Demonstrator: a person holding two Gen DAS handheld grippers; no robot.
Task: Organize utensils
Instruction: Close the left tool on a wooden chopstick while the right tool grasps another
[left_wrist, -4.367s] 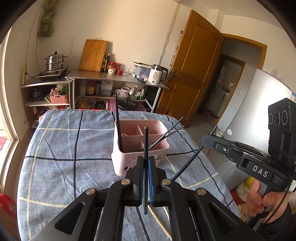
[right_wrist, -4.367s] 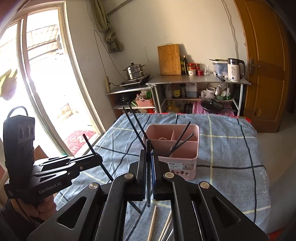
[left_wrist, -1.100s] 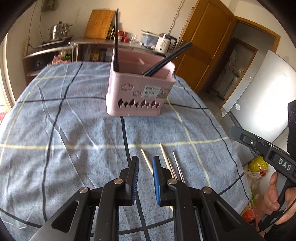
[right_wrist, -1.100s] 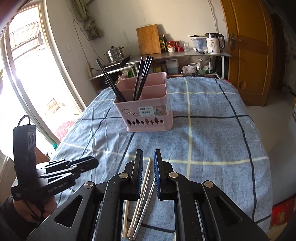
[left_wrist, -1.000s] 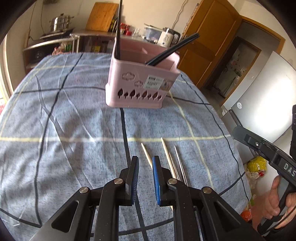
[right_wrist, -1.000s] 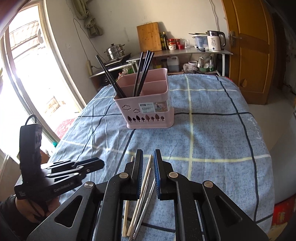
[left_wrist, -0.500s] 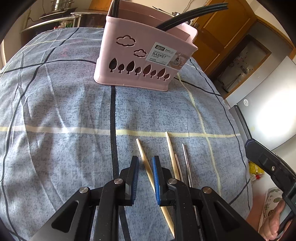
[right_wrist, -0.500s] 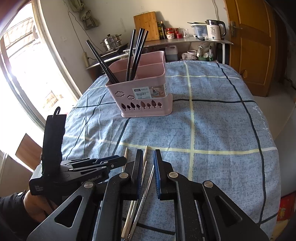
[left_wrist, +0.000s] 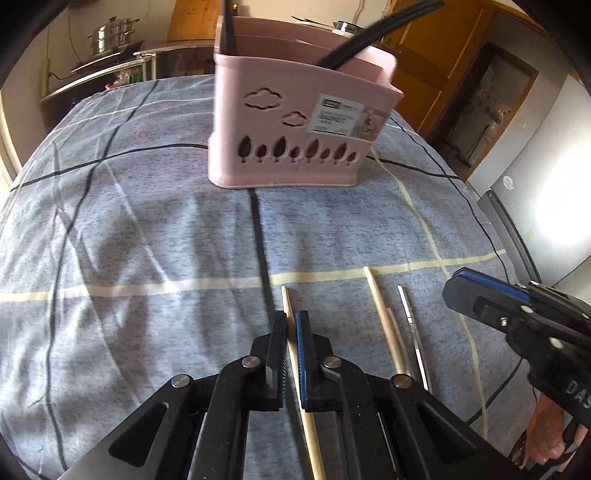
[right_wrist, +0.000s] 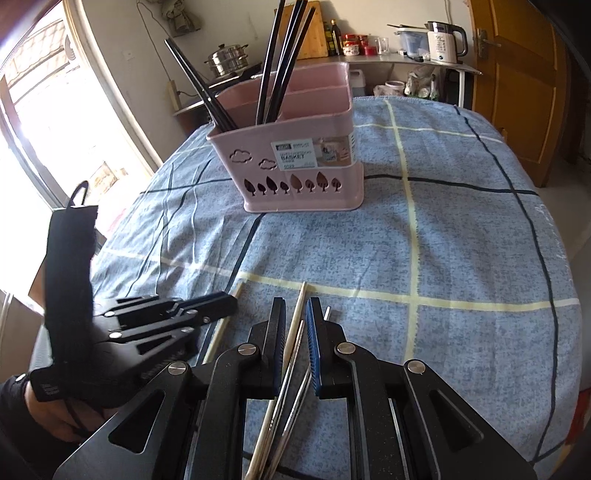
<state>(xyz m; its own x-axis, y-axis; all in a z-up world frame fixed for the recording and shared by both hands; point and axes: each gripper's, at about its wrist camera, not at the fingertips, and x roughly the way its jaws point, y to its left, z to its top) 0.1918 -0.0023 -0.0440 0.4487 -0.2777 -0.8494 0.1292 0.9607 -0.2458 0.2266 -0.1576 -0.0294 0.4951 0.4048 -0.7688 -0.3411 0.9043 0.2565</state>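
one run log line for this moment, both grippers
left gripper: open, straddling wooden chopstick | right gripper: open over wooden and metal chopsticks | pink basket: holds black chopsticks

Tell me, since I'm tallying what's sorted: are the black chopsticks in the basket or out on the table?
In. The black chopsticks stand leaning inside the pink basket, tips above its rim.

One pink basket (right_wrist: 295, 162) sits upper centre holding five black chopsticks (right_wrist: 275, 70), while two wooden chopsticks (left_wrist: 384, 325) and two metal chopsticks (left_wrist: 410, 321) lie on the cloth at lower centre.
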